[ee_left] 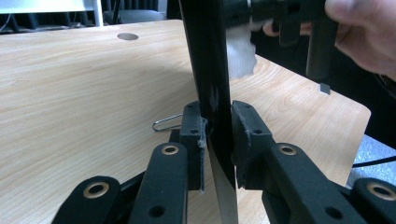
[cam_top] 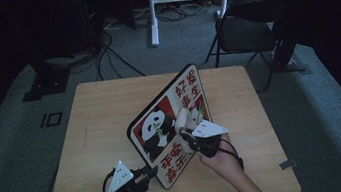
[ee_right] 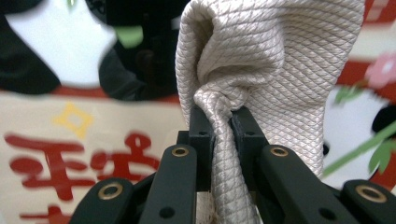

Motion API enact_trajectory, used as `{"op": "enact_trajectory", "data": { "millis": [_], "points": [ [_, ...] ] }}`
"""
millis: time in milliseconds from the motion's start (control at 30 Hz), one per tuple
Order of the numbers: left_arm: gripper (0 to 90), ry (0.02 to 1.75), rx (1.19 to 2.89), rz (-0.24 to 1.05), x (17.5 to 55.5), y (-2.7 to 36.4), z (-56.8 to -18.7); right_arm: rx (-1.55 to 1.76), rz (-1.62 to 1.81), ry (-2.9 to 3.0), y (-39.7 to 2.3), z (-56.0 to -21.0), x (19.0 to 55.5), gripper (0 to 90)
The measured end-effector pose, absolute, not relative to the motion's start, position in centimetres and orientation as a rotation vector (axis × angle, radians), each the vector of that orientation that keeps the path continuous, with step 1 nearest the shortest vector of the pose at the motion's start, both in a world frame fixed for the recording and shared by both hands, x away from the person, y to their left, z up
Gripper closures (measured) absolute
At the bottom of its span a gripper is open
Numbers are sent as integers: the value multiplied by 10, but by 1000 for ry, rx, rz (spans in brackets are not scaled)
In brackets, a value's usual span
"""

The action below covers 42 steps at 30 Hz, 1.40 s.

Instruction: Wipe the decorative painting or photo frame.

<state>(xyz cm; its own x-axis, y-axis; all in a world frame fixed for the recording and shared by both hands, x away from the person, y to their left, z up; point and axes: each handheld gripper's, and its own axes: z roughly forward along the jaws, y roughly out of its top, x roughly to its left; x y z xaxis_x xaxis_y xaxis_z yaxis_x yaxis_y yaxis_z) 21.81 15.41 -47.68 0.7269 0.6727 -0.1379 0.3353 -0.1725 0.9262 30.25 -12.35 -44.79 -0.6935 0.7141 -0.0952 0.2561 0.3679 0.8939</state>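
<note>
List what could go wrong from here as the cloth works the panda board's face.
1. The left gripper pinches the panda board only at its lower edge while it stands tilted; a hard wipe might twist it loose.
2. The right gripper clamps just a bunched fold of the cloth, which may slip free.

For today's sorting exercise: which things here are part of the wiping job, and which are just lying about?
In use: panda sign board, clamped on edge by the left gripper; cream cloth, pinched in the right gripper.

Lying about: wire clip on the table; folding chair.
</note>
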Motion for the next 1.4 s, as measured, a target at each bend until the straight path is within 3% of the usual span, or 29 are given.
{"op": "enact_trajectory", "data": {
  "millis": [1400],
  "points": [
    [765,788,1792,379,218,153,-476,1053,1112,2323,-147,-539,293,812]
  ]
}}
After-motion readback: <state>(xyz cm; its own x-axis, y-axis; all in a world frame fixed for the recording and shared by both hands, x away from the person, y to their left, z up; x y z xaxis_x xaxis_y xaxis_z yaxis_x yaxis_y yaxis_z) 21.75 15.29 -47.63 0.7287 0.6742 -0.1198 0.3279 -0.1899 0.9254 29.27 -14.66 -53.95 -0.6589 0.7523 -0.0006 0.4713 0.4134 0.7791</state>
